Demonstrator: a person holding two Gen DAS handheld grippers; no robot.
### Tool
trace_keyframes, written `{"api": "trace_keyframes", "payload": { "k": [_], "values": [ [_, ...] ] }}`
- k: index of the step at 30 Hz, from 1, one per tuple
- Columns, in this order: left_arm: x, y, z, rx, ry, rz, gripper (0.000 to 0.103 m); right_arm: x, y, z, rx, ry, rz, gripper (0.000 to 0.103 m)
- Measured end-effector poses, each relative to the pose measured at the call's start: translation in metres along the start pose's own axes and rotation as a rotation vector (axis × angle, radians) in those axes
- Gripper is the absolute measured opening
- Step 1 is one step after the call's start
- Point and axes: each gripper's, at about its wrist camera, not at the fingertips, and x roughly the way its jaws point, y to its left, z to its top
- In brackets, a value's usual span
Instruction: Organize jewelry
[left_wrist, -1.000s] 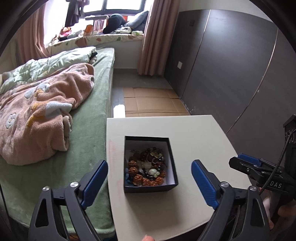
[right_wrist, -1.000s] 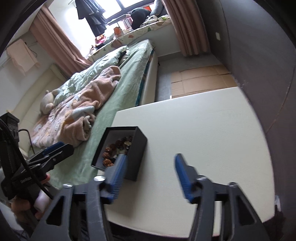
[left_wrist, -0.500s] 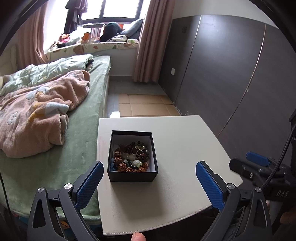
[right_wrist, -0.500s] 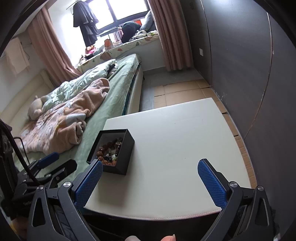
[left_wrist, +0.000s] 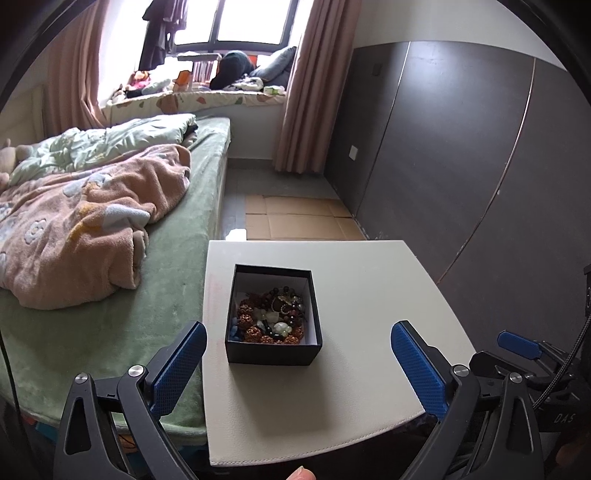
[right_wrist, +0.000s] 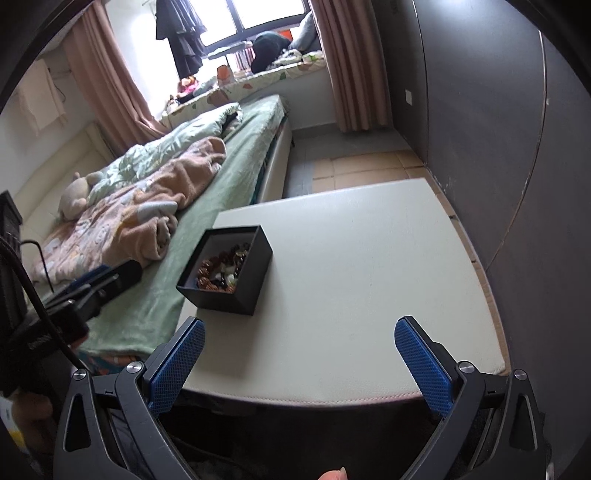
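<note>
state: my left gripper and right gripper fingers gape wide, both empty | risk: box near desk edge; a nudge tips beads bedward

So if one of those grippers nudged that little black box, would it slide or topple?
Probably slide: the black box sits low and flat-bottomed on the smooth white table. It looks like light card, so it may skid easily. The beaded jewelry heaped inside might shift.
</note>
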Motion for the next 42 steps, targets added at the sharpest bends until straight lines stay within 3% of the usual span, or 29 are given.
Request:
{"api": "trace_keyframes", "payload": {
  "k": [19,42],
  "values": [
    [-0.008,0.000,0.000,0.010,-0.022,0.019,0.100,-0.017,-0.002,0.002,0.033,-0.078,-0.023,0.103],
    [-0.011,-0.002,-0.003,0.027,-0.041,0.038,0.100,-0.015,-0.004,-0.002,0.032,-0.086,-0.060,0.103]
  ]
}}
